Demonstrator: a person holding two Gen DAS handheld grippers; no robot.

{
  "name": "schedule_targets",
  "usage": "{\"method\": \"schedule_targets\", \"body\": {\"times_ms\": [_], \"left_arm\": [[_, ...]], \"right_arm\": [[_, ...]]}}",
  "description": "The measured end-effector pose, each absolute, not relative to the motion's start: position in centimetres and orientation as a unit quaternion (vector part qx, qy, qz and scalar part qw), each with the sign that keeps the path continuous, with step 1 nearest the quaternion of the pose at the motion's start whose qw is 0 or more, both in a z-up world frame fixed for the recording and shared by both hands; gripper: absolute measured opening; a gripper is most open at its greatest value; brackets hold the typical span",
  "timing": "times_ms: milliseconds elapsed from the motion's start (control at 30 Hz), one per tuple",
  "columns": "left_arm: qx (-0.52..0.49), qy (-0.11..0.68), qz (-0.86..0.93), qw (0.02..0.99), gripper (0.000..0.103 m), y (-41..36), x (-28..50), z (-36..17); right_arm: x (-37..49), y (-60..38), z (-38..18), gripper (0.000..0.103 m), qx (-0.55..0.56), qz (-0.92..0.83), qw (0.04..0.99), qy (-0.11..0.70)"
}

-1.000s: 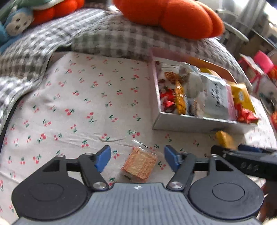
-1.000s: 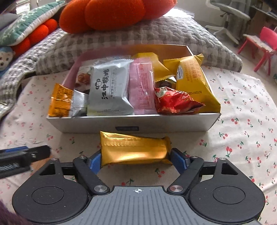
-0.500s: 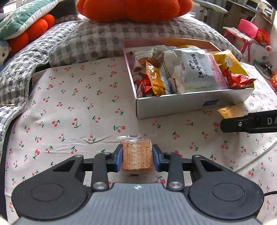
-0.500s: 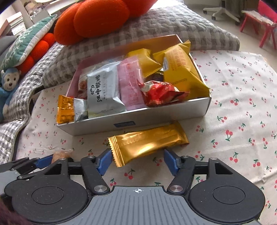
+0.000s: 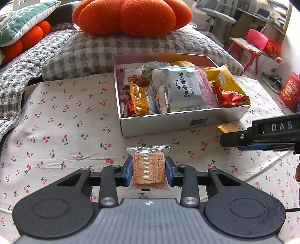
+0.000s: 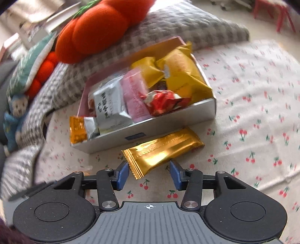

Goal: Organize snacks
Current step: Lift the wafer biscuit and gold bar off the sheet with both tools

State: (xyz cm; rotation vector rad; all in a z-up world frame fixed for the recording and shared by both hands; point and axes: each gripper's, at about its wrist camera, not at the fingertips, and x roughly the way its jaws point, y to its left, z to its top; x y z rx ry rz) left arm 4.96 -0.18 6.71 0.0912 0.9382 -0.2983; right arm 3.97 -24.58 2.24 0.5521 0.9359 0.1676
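Item: left hand-held gripper, clamped on a clear-wrapped orange wafer biscuit; both blue pads press the packet's sides, the crimped end pointing forward, and the packet looks to be held just above the cherry-print bedsheet, though contact underneath cannot be told. Grip across the narrow sides likely keeps the flat biscuit level for carrying. Item: right hand-held gripper, jaws apart and holding nothing; its pads stand either side of the near corner of a gold foil bar, apparently not touching. Bar lies slantwise on the sheet, just beside the front wall of the snack box; the slant probably means the jaws must square up before closing. Right wrist view is motion-blurred. Item: snack box, white card, open-topped, on the sheet ahead of both grippers and backed by a grey checked quilt. Contents: silver pouch with black lettering, pink packet, yellow bags, red wrapper, orange sachet at the left end, crowded and overlapping. Judged status: the biscuit and the bar remain outside the box; space looks best at the left front corner. Also present: orange pumpkin cushion.
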Motion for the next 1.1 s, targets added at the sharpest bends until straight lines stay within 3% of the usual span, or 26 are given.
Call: {"method": "schedule_targets", "body": {"times_ms": [133, 333, 433, 667, 733, 1100], "left_arm": [[0.038, 0.451, -0.145, 0.880, 0.032, -0.2, 4.9, 6.9], [0.026, 0.449, -0.154, 0.880, 0.032, -0.2, 4.6, 7.4], [0.024, 0.448, -0.149, 0.881, 0.032, -0.3, 4.7, 7.4], [0.015, 0.448, -0.153, 0.881, 0.032, -0.3, 4.8, 7.5], [0.013, 0.448, -0.150, 0.881, 0.032, -0.1, 4.9, 7.5], [0.015, 0.448, -0.142, 0.882, 0.032, -0.7, 5.1, 7.3]], "right_arm": [[3.6, -26.2, 1.3, 0.047, 0.309, 0.040, 0.832, 0.458], [2.0, -27.5, 2.3, 0.053, 0.289, 0.005, 0.841, 0.458], [1.8, -27.4, 2.5, 0.072, 0.261, -0.017, 0.854, 0.450], [0.7, -28.4, 4.0, 0.076, 0.282, -0.016, 0.855, 0.435], [0.4, -28.7, 4.4, 0.084, 0.301, 0.002, 0.852, 0.428], [4.0, -25.4, 2.1, 0.086, 0.228, -0.075, 0.864, 0.443]]}}
